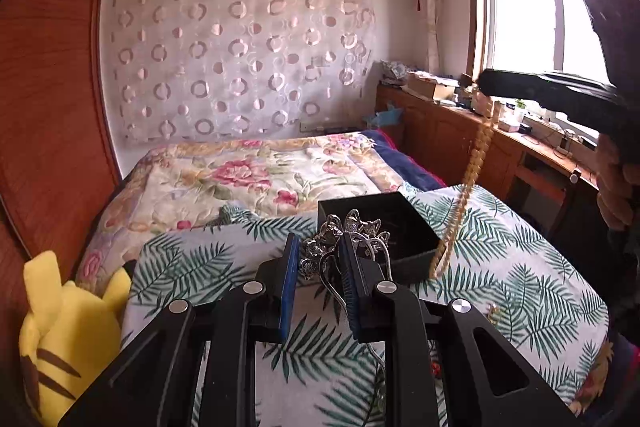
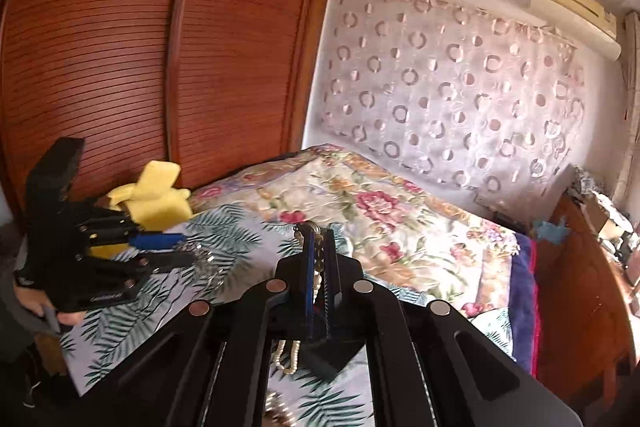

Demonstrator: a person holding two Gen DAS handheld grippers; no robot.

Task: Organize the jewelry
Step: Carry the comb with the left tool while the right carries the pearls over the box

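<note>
Nearest the left wrist camera, the left gripper (image 1: 320,247) stands only a little way apart, its blue pads pinching a silver ornamental piece (image 1: 320,245) of leaf or butterfly shapes with thin wire loops trailing below. That piece is held above the palm-leaf bedspread (image 1: 520,287), just in front of one black box (image 1: 384,223). This box is open-topped; its inside is dark and I cannot tell what lies in it. To the right of the box, one strand of yellowish beads (image 1: 476,163) hangs from the right gripper (image 1: 486,83), its lower end reaching the bedspread beside the box's right corner. A hand (image 1: 616,183) grips that tool at the far right edge.

From the right wrist camera, the right gripper (image 2: 318,239) is closed tight on the bead strand (image 2: 318,259), which runs between the pads and droops in a loop below. At left in this view the left gripper (image 2: 188,247) holds the silver piece (image 2: 206,263), blurred here. One yellow plush toy (image 2: 156,199) sits behind it, against the wooden wardrobe (image 2: 160,47). One floral quilt (image 2: 380,219) covers the bed beyond.
</note>
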